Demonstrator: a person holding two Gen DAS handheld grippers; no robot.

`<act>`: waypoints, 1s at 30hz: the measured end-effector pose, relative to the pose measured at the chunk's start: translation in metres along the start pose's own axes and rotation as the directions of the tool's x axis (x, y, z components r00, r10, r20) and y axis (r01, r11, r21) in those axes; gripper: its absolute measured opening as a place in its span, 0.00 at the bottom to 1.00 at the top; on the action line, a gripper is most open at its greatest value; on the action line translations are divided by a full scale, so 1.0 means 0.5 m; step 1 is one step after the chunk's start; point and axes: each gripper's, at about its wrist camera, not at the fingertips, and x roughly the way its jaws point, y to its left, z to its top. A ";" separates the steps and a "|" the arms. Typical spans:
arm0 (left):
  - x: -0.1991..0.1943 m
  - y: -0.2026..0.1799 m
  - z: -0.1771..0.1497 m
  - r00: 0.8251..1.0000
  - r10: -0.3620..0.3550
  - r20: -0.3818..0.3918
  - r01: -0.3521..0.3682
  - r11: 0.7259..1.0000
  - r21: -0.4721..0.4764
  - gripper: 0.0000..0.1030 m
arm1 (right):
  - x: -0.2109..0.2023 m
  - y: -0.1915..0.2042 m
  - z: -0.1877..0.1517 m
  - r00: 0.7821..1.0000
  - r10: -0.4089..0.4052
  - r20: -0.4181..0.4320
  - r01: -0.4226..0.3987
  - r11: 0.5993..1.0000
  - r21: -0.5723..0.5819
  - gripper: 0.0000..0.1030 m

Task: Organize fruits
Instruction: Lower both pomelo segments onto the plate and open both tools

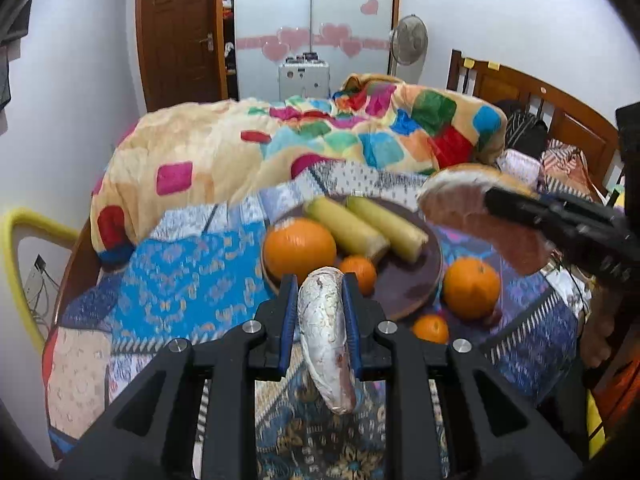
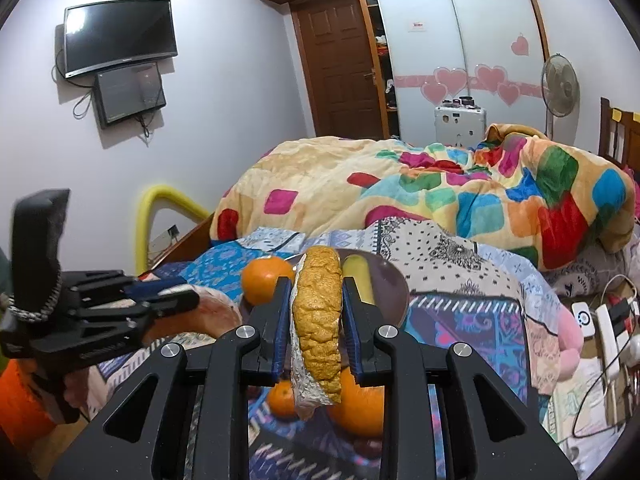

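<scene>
Your left tongs (image 1: 320,312) are clamped on a curved wedge (image 1: 326,340) with a pale, pithy rind and a pink cut face at its lower tip, held edge-on above the patterned bedsheet (image 1: 180,276). Your right tongs (image 2: 316,320) pinch a second wedge (image 2: 320,320), its pebbled yellow-brown peel facing the camera, a white fibrous edge along its left side. Beyond them a round dark plate (image 1: 404,284) lies on the bed, carrying two smooth yellow cylinders (image 1: 364,228), a large glossy orange (image 1: 300,250) and a small one (image 1: 360,272). Two more oranges (image 1: 472,286) sit on the sheet just right of the plate.
</scene>
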 end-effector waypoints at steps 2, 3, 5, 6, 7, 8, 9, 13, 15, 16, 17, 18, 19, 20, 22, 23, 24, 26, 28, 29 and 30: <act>0.006 -0.004 0.019 1.000 0.010 0.016 -0.010 1.000 0.016 0.21 | 0.019 -0.005 0.009 1.000 -0.006 -0.006 0.006 1.000 0.001 0.22; 0.009 -0.005 0.027 1.000 0.015 0.023 -0.016 1.000 0.019 0.21 | 0.026 -0.005 0.013 1.000 -0.010 -0.008 0.010 1.000 0.000 0.22; 0.020 -0.007 0.045 0.999 0.022 0.033 -0.023 0.999 0.024 0.21 | 0.043 -0.005 0.018 0.999 -0.031 -0.019 0.031 0.999 -0.009 0.22; 0.029 -0.007 0.056 0.999 0.027 0.039 -0.028 0.999 0.023 0.21 | 0.049 -0.006 0.020 0.999 -0.034 -0.023 0.034 0.999 -0.011 0.22; 0.035 -0.007 0.065 0.999 0.029 0.042 -0.030 0.999 0.021 0.21 | 0.060 -0.009 0.023 0.999 -0.035 -0.031 0.035 0.999 -0.011 0.22; 0.043 -0.007 0.075 0.999 0.028 0.044 -0.029 0.999 0.018 0.21 | 0.065 -0.011 0.025 0.999 -0.037 -0.036 0.036 0.999 -0.010 0.22; 0.053 -0.007 0.086 0.999 0.028 0.046 -0.029 0.999 0.014 0.21 | 0.077 -0.015 0.029 0.998 -0.041 -0.044 0.041 0.999 -0.009 0.22; 0.090 -0.002 0.118 0.997 0.040 0.067 -0.040 0.999 -0.009 0.21 | 0.111 -0.022 0.044 0.996 -0.053 -0.074 0.052 0.999 -0.008 0.22; 0.108 0.003 0.128 0.995 0.057 0.081 -0.054 0.998 -0.031 0.21 | 0.123 -0.021 0.051 0.994 -0.064 -0.083 0.062 0.998 -0.017 0.22; 0.120 0.005 0.134 0.995 0.061 0.082 -0.058 0.997 -0.042 0.21 | 0.129 -0.020 0.053 0.994 -0.071 -0.088 0.069 0.997 -0.023 0.22; 0.129 0.007 0.138 0.995 0.061 0.079 -0.057 0.997 -0.047 0.21 | 0.140 -0.020 0.056 0.992 -0.083 -0.099 0.080 0.996 -0.030 0.22; 0.144 0.007 0.142 0.996 0.061 0.070 -0.058 0.997 -0.052 0.21 | 0.147 -0.020 0.057 0.991 -0.087 -0.106 0.084 0.996 -0.032 0.22; 0.155 0.006 0.144 0.996 0.064 0.060 -0.060 0.997 -0.056 0.21 | 0.155 -0.022 0.058 0.989 -0.086 -0.118 0.083 0.996 -0.030 0.22; 0.170 0.004 0.145 0.997 0.064 0.043 -0.061 0.996 -0.057 0.21 | 0.159 -0.023 0.059 0.989 -0.084 -0.124 0.081 0.996 -0.027 0.22; 0.187 0.000 0.141 0.998 0.057 0.021 -0.056 0.997 -0.056 0.21 | 0.169 -0.025 0.059 0.987 -0.079 -0.143 0.076 0.997 -0.022 0.22; 0.196 -0.004 0.136 0.998 0.054 0.008 -0.054 0.997 -0.052 0.21 | 0.173 -0.025 0.055 0.985 -0.074 -0.156 0.071 0.997 -0.025 0.22; 0.197 -0.007 0.131 0.998 0.064 0.013 -0.063 0.997 -0.045 0.21 | 0.177 -0.025 0.054 0.983 -0.072 -0.166 0.068 0.997 -0.029 0.22; 0.196 -0.015 0.120 0.998 0.067 0.014 -0.067 0.998 -0.022 0.21 | 0.180 -0.022 0.042 0.979 -0.066 -0.192 0.059 0.997 -0.044 0.22; 0.195 -0.021 0.106 0.998 0.059 0.004 -0.059 0.998 -0.010 0.22 | 0.182 -0.018 0.034 0.976 -0.079 -0.202 0.067 0.996 -0.064 0.22; 0.198 -0.022 0.102 0.999 0.053 -0.010 -0.053 0.999 -0.007 0.22 | 0.180 -0.016 0.027 0.975 -0.076 -0.210 0.062 0.996 -0.071 0.22; 0.201 -0.023 0.097 0.999 0.046 -0.025 -0.046 0.999 -0.005 0.22 | 0.178 -0.017 0.023 0.974 -0.073 -0.217 0.059 0.996 -0.068 0.22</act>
